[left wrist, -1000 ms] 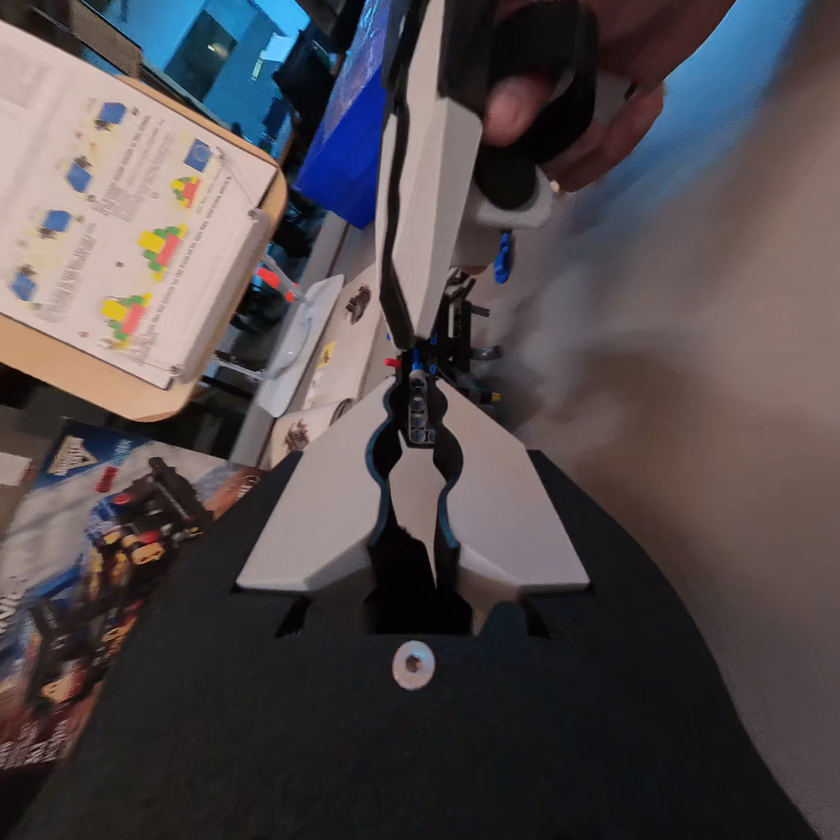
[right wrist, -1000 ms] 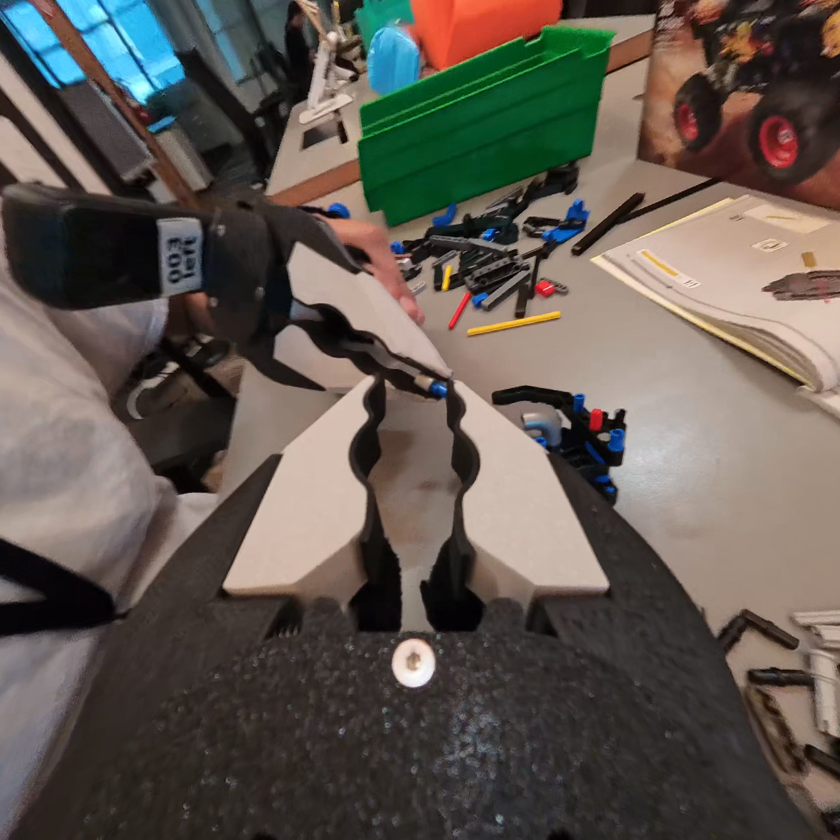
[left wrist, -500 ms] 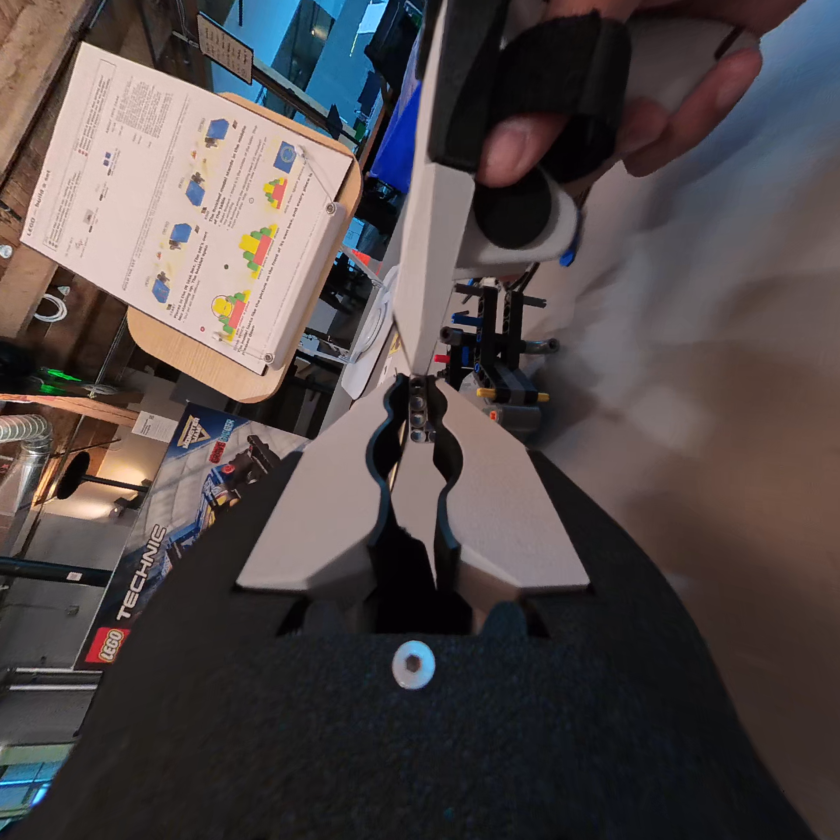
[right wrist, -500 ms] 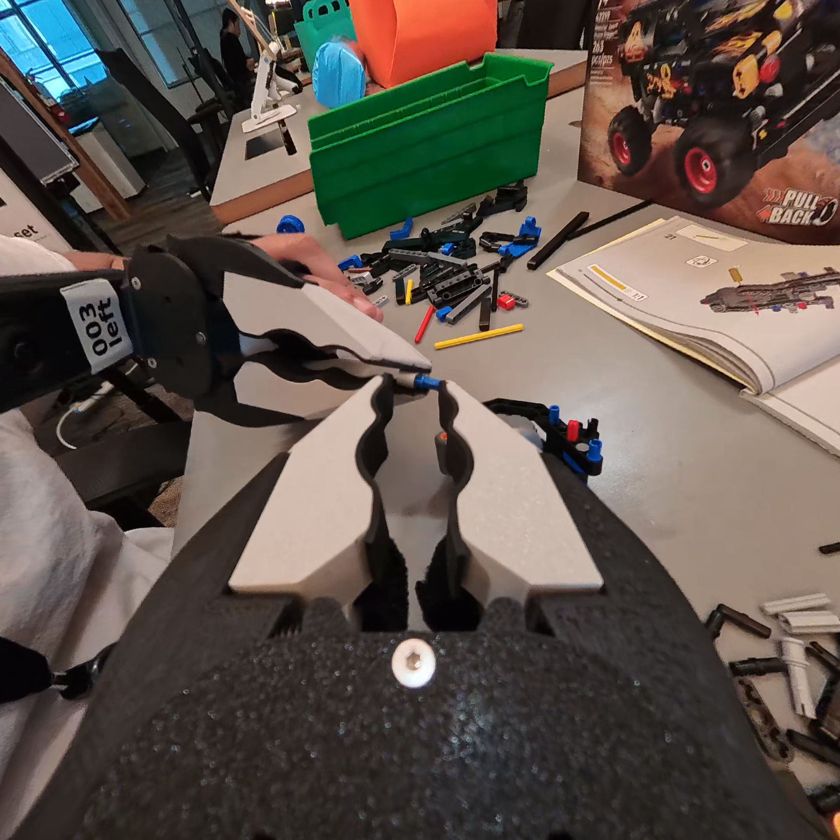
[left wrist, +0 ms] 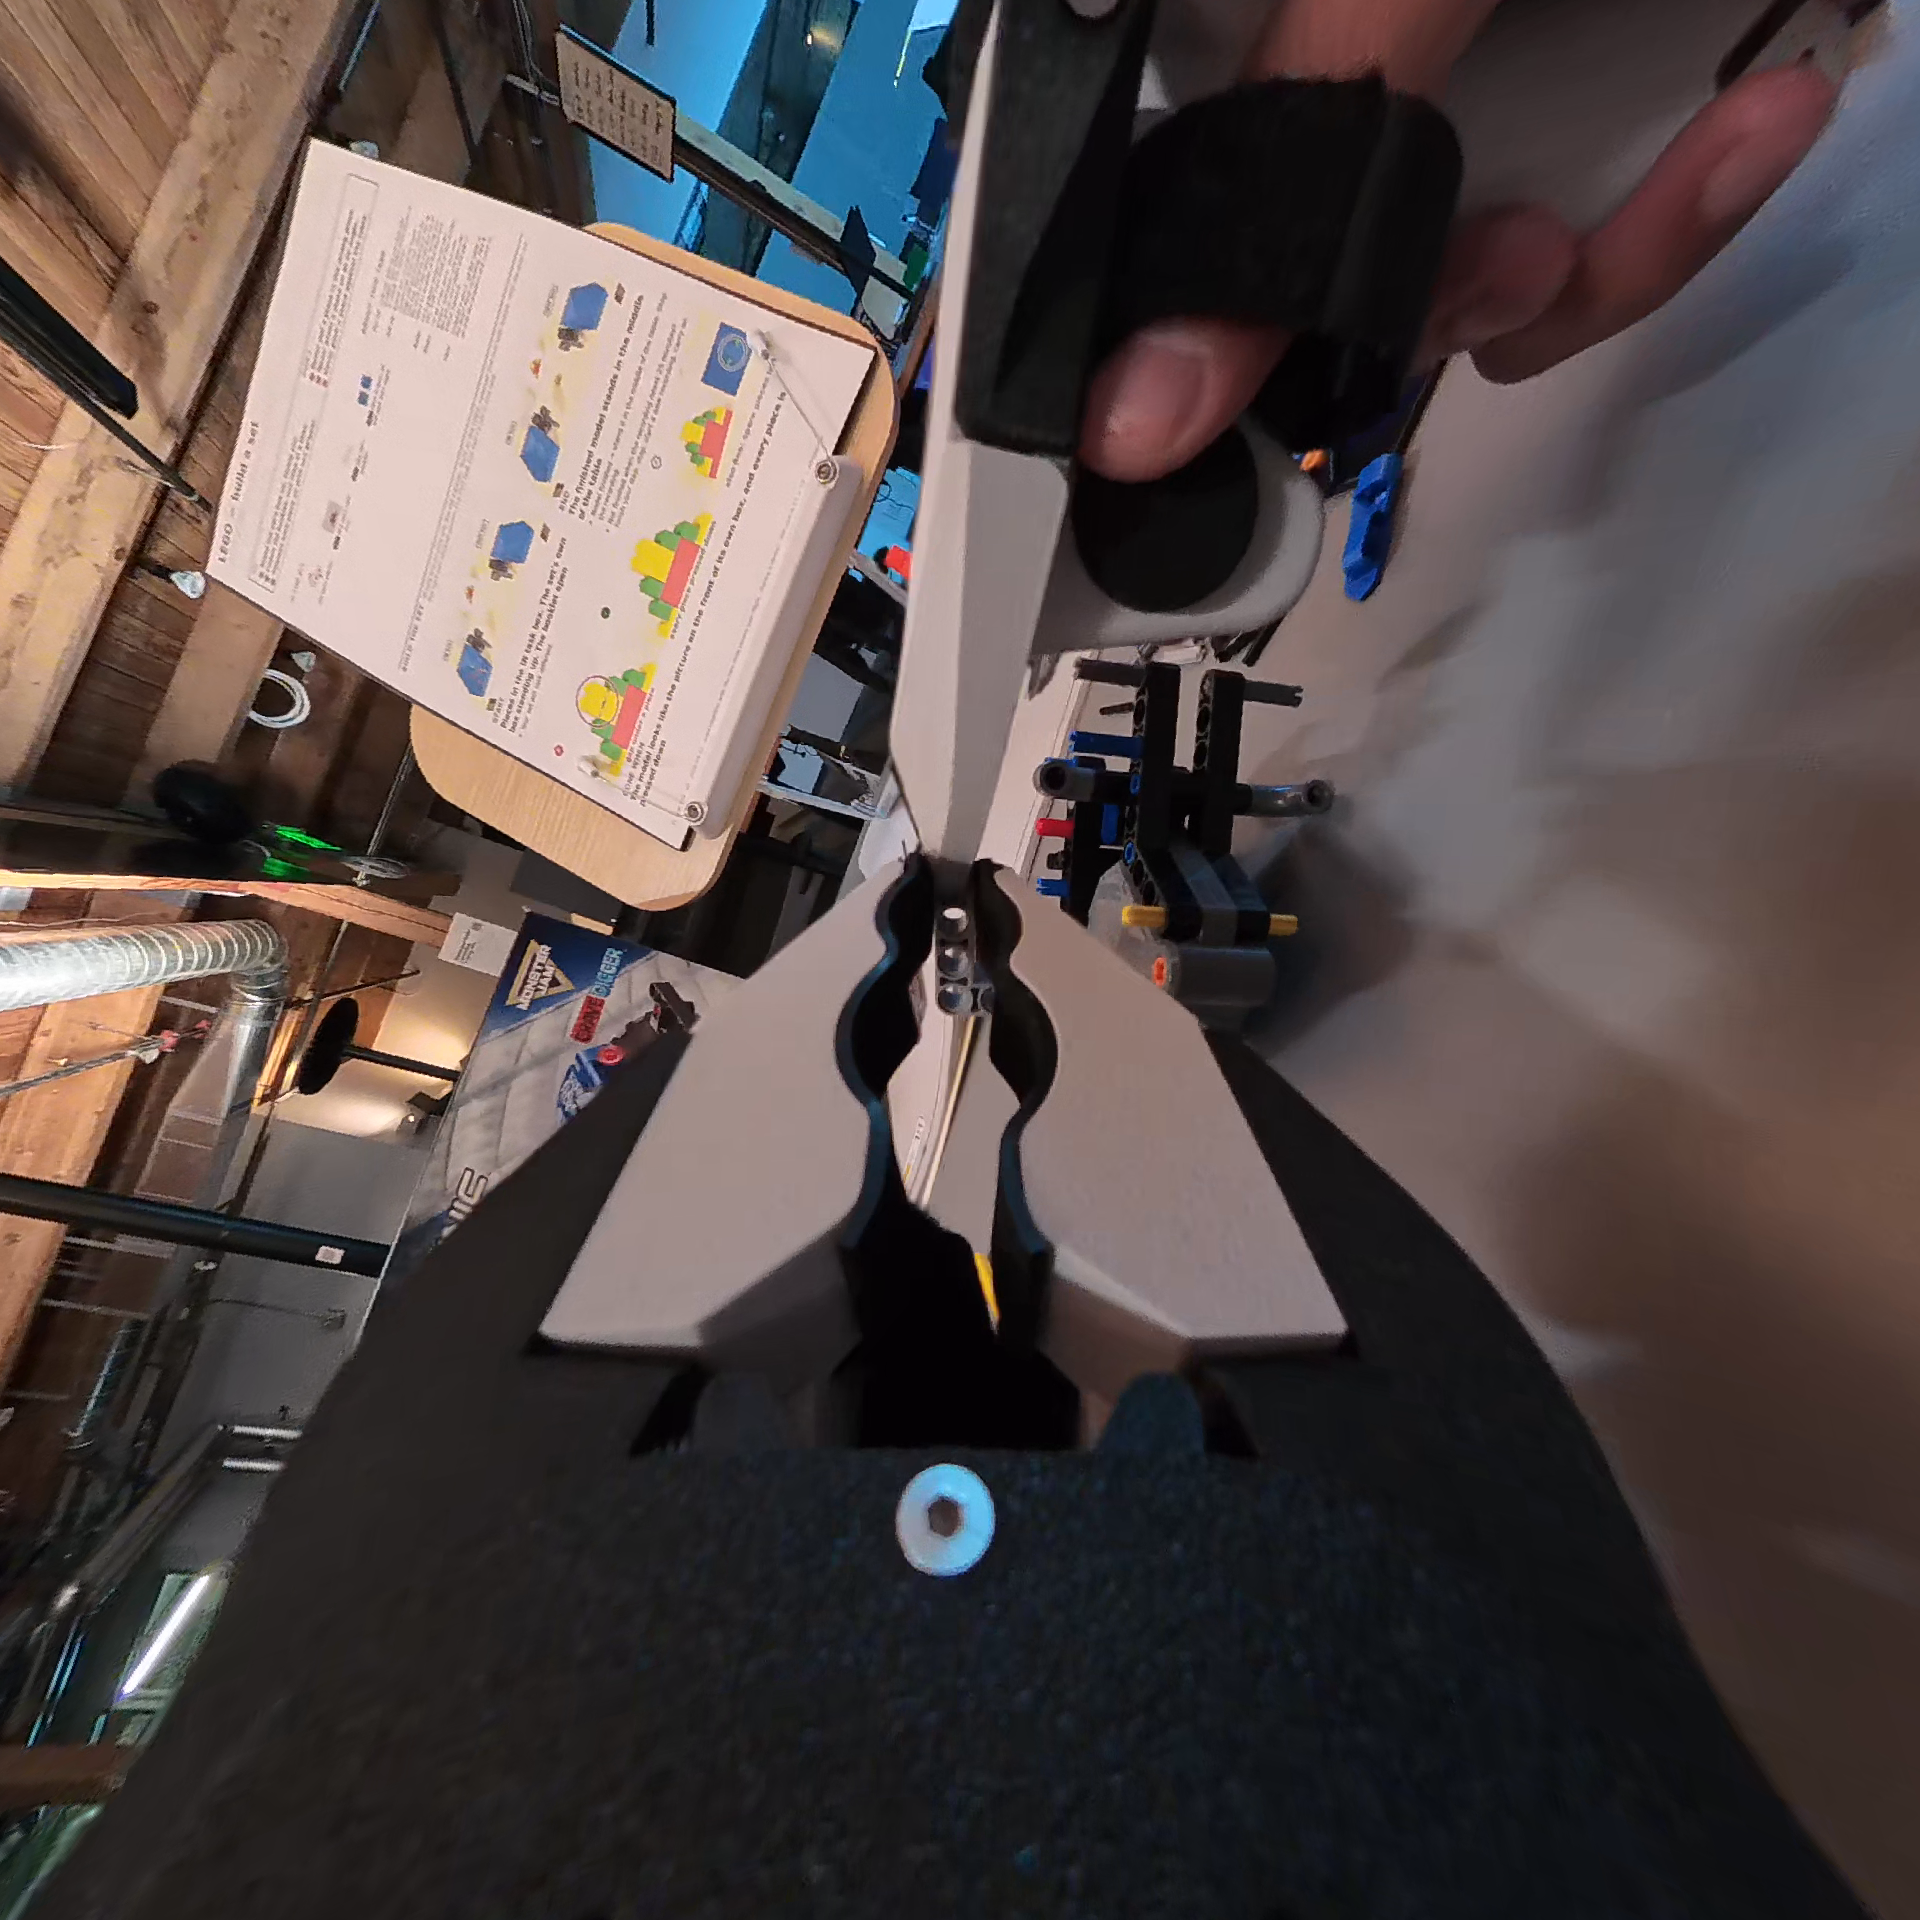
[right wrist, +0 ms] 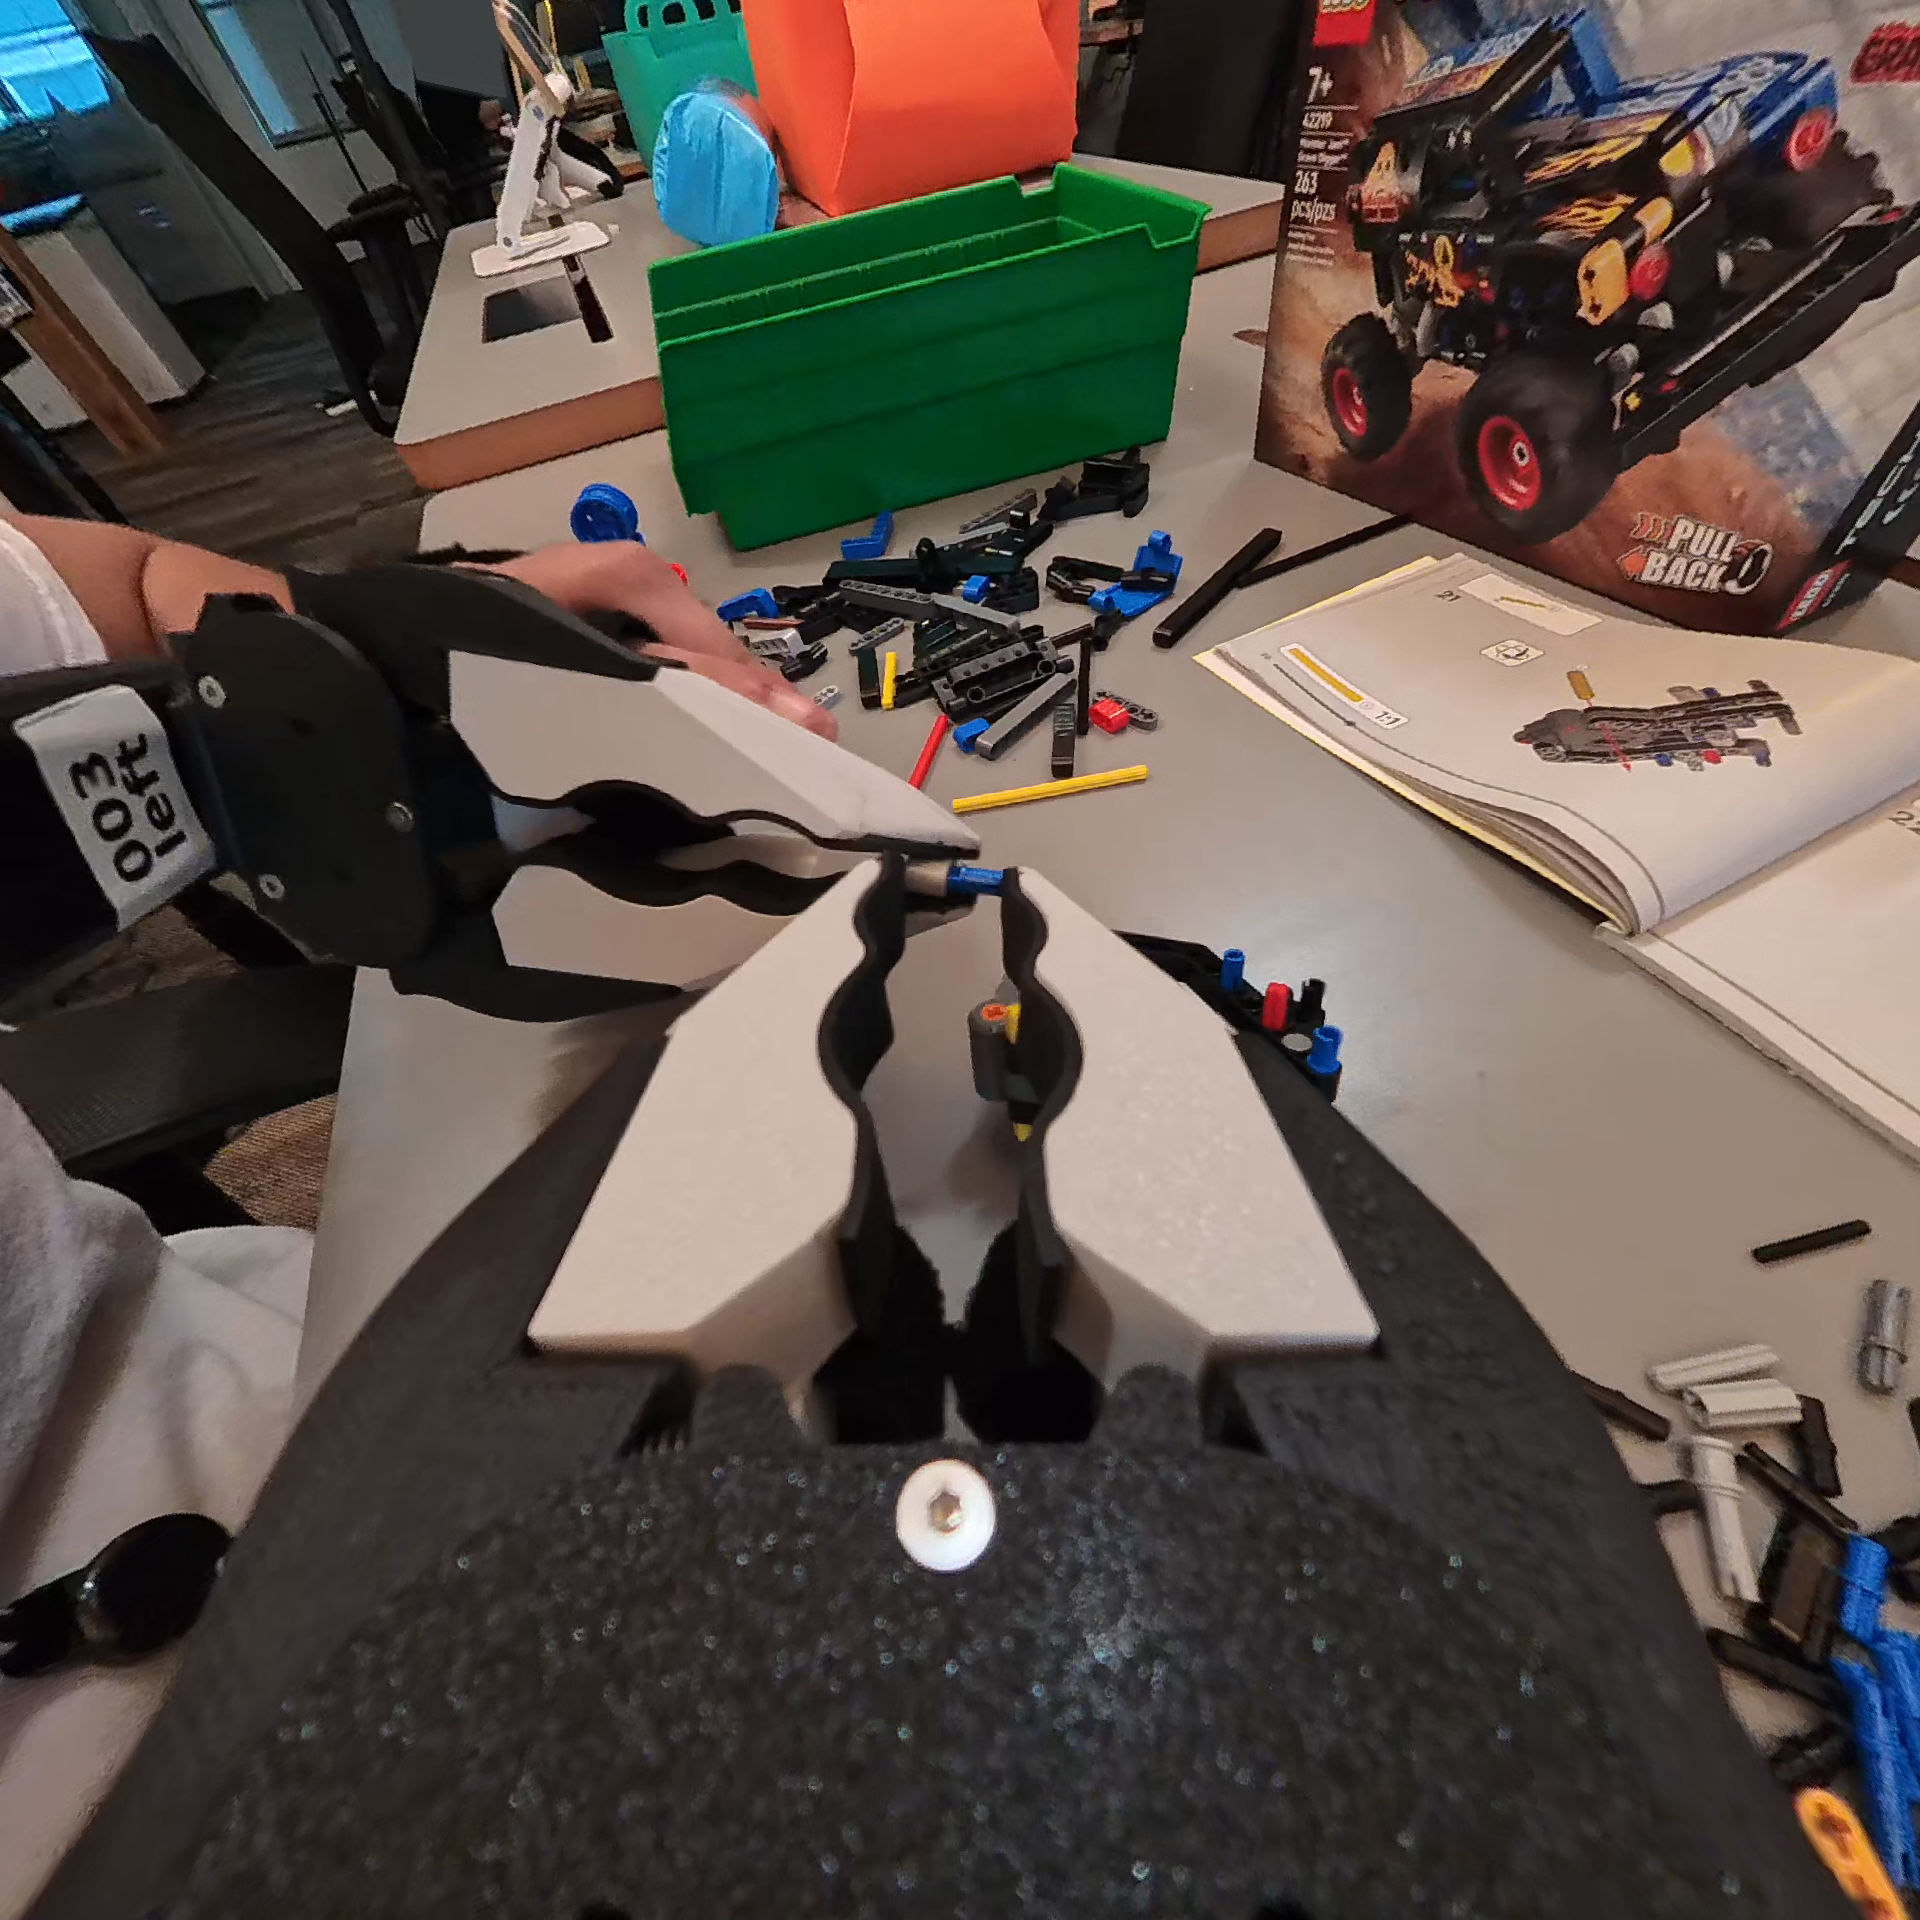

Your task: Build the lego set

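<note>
Two handheld tongs meet tip to tip above a smooth grey desk [right wrist: 1403,935]. Each has matte grey wedge fingers lined with wavy black rubber, set in a grainy black foam-like body.

In the left wrist view, the left tongs [left wrist: 951,914] are clenched on a small grey beam [left wrist: 956,961], a short studless piece with round holes, pinched at the very tips. In the right wrist view, the left tongs come in from nine o'clock, lying nearly level, with a hand [right wrist: 665,623] gripping behind them.

The right tongs [right wrist: 948,883] hold a gap between their fingers; a short blue pin [right wrist: 975,879] sits at the tips, joined end-on to the grey beam. Whether the right tips press on the pin cannot be told. In the left wrist view, the right tongs drop in from twelve o'clock, a thumb and fingers wrapped in a black strap.

Just beyond, at three o'clock of the right tips, one partly built black frame [right wrist: 1262,1013] rests on the desk, bristling with blue and red pins. At one o'clock lies one open instruction booklet [right wrist: 1558,758]. At twelve o'clock a loose heap of black, blue, grey and yellow pieces [right wrist: 987,644] is scattered; one long yellow axle [right wrist: 1049,788] lies nearest. Behind stand one glossy green plastic bin [right wrist: 925,343] and, at two o'clock, one printed cardboard box [right wrist: 1600,291].
</note>
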Available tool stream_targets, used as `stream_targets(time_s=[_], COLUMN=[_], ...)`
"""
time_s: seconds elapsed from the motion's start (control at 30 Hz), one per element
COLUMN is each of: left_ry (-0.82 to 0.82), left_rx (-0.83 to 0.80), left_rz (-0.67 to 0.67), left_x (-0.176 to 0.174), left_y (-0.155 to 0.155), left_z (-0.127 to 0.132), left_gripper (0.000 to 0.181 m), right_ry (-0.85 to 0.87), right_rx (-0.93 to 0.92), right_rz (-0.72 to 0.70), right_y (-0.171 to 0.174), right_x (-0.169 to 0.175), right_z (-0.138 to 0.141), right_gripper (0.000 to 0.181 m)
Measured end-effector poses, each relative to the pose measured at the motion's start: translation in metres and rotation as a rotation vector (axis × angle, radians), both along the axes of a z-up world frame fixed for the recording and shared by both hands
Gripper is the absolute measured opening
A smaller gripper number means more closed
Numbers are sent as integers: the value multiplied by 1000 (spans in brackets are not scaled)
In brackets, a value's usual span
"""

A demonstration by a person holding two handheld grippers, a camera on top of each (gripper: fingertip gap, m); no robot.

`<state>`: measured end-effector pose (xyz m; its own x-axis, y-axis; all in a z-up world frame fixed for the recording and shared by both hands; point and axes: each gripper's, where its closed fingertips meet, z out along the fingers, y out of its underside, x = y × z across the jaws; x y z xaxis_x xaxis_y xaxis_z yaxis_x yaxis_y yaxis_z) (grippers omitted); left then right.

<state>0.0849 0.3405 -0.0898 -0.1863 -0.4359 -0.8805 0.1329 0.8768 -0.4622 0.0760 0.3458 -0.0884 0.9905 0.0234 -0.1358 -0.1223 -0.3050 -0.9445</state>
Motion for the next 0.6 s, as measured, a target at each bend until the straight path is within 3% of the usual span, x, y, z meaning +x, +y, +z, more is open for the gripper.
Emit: stream_targets(time_s=[0.3, 0.47, 0.6], left_ry=[-36, -10, 34], left_rx=[3, -18, -75], left_rz=[-1, -15, 9], left_x=[-2, 1, 6], left_y=[-3, 0, 12], left_z=[6, 4, 4], left_gripper=[5, 6, 6], right_ry=[-99, -55, -106], right_rx=[1, 14, 20], right_rz=[-4, 8, -25], right_y=[-3, -2, -19], right_x=[-3, 0, 22], right_z=[6, 5, 12], right_gripper=[14, 15, 23])
